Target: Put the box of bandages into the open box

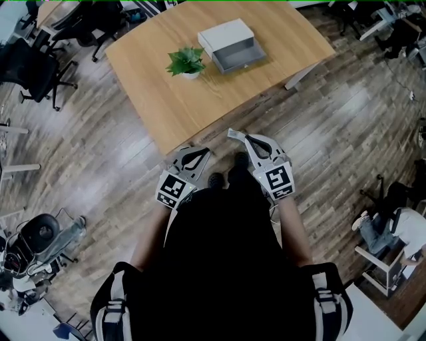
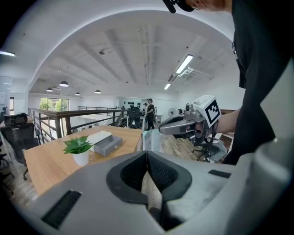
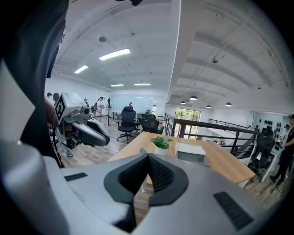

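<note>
The open box (image 1: 233, 45), white with a grey drawer-like tray pulled out, lies on the wooden table (image 1: 266, 20) next to a small potted plant (image 1: 186, 61). No box of bandages shows in any view. Both grippers are held close to the person's chest, off the table's near corner. My left gripper (image 1: 198, 151) is shut and holds nothing; its pads meet in the left gripper view (image 2: 147, 155). My right gripper (image 1: 232, 135) is also shut and holds nothing (image 3: 148, 159). Each gripper view shows the box (image 2: 104, 142) (image 3: 190, 151) far ahead and the other gripper alongside.
Wooden floor lies between the person and the table. Black office chairs (image 1: 33, 66) stand at the far left, and a seated person (image 1: 389, 223) is at the right edge. A dark railing (image 3: 216, 126) runs behind the table.
</note>
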`<state>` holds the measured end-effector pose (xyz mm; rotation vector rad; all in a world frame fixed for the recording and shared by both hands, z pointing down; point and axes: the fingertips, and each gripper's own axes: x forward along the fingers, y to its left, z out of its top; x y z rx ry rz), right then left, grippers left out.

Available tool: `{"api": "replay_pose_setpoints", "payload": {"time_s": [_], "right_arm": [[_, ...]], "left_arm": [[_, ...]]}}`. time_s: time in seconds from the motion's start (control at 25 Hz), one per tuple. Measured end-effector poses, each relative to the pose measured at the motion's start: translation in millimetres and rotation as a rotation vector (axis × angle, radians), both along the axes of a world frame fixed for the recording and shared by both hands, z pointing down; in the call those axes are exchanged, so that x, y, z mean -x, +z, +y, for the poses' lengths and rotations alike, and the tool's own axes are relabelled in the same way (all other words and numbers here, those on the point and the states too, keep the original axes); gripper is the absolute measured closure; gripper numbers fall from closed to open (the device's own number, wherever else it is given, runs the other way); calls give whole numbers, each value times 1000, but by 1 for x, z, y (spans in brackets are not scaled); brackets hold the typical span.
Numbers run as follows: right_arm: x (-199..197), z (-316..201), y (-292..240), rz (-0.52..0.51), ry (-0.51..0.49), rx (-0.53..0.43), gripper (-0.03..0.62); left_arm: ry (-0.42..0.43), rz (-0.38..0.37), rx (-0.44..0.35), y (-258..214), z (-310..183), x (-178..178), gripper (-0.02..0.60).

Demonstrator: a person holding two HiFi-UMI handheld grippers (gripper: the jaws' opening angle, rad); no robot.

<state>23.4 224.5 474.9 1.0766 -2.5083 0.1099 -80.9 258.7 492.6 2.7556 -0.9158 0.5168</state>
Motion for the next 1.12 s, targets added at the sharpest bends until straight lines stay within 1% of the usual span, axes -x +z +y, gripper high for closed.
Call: {"api": "replay_pose_setpoints", "payload": {"time_s": [0.16, 0.52, 1.12], "right_arm": [[-10, -8, 6, 12, -18, 10, 569], [-30, -39, 2, -1, -52, 3, 569], [-80, -89, 3, -17, -116, 11, 569]], "left_arm": [[-6, -3, -17, -6, -11, -12, 557], [-36, -16, -14, -11, -37, -34, 557], [-88, -22, -18, -23, -83, -89, 557]]}}
